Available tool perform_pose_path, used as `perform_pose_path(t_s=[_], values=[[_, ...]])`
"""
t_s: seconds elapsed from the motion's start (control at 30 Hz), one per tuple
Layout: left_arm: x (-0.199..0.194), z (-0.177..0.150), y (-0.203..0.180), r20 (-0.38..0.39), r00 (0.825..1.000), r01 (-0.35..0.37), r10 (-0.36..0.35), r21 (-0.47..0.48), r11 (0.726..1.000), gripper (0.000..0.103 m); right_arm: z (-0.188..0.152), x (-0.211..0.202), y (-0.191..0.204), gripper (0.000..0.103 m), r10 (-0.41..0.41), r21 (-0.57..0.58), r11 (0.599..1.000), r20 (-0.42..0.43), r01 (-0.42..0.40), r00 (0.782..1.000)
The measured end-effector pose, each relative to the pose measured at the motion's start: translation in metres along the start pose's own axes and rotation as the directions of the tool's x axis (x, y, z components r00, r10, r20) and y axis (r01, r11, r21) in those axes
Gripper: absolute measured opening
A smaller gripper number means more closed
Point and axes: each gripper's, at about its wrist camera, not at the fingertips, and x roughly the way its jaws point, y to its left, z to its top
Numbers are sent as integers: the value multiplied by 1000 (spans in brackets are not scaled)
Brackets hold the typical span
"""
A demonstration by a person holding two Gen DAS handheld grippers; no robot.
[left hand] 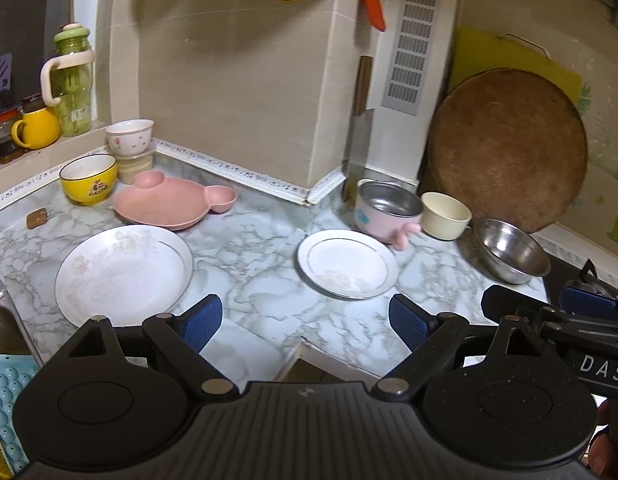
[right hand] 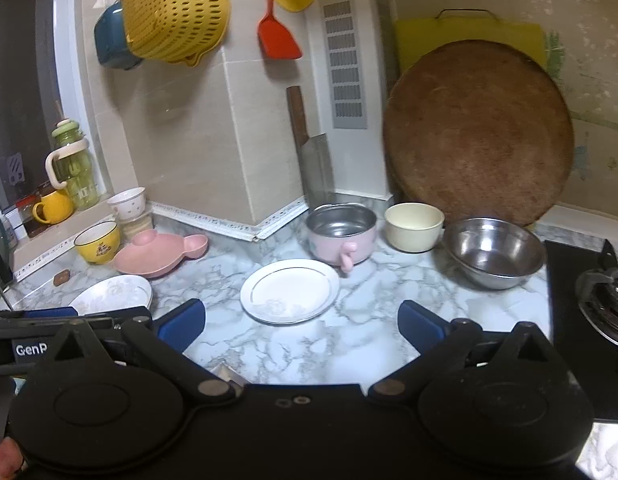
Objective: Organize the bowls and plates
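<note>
The small white plate (right hand: 289, 291) lies on the marble counter (left hand: 249, 248) between both wide-open, empty grippers (left hand: 305, 320) (right hand: 301, 322). The large plate (left hand: 124, 274) shows whole only from the left wrist; the right wrist cuts it off

White letters "DAS", cut off by frame edge, on black body of right gripper (left hand: 589, 312), seen at right edge of left wrist view. White letters "GenP", cut off behind own linkage, on black body of left gripper (right hand: 49, 314), seen at left edge of right wrist view. Print on yellow bowl (left hand: 89, 179) and on green bottle (left hand: 73, 84) too small to read.
</note>
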Motion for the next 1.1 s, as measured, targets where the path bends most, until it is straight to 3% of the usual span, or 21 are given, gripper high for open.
perform_pose_path(t_s=[0.33,0.7,0.8,1.1], values=[[29,16,56,-29,998,-63,61,-76,995,91,14,48,39,103,55,-54,997,-46,-58,997],[76,33,170,-103,975,-211,197,-153,966,91,38,127,104,103,147,-141,977,-106,-161,983],[94,36,198,-164,962,-247,220,-166,955,91,39,157,121,103,176,-140,969,-175,-201,969],[134,35,262,-273,939,-269,209,-206,941,91,25,234,163,99,189,-113,964,-352,-242,917]])
